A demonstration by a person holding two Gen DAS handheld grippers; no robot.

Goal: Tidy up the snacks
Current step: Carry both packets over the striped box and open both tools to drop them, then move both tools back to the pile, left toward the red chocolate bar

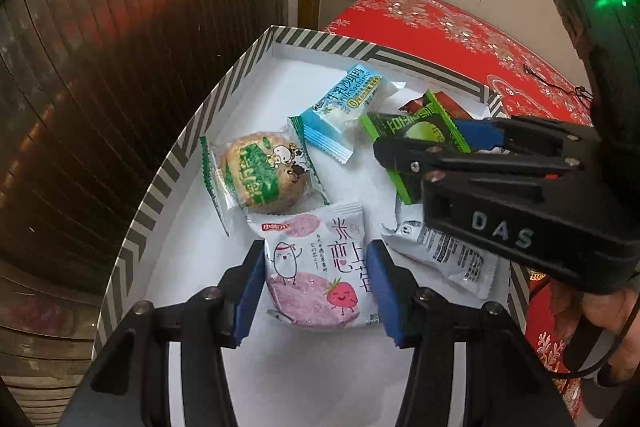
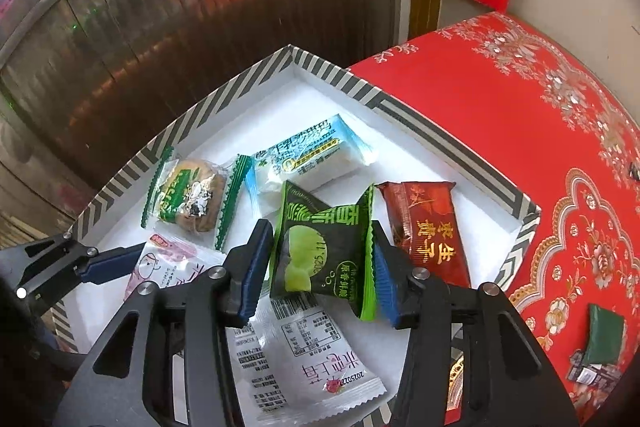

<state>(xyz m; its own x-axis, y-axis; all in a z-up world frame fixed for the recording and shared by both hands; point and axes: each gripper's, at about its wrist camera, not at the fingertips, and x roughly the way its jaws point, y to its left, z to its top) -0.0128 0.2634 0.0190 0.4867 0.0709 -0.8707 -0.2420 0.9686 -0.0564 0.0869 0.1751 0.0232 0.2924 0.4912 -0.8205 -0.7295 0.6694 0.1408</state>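
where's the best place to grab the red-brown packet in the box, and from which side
Grip the red-brown packet across its narrow width at mid-length, coming from above. It lies flat and long beside the box wall, so only its long edges suit the pads; its near end sits close behind the green packet.

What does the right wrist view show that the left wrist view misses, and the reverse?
Right wrist only: the whole red packet and a dark green packet lying outside on the red cloth. Left wrist only: the front of the pink packet, unobstructed. Both: the striped box, cookie, blue packet and green packet.
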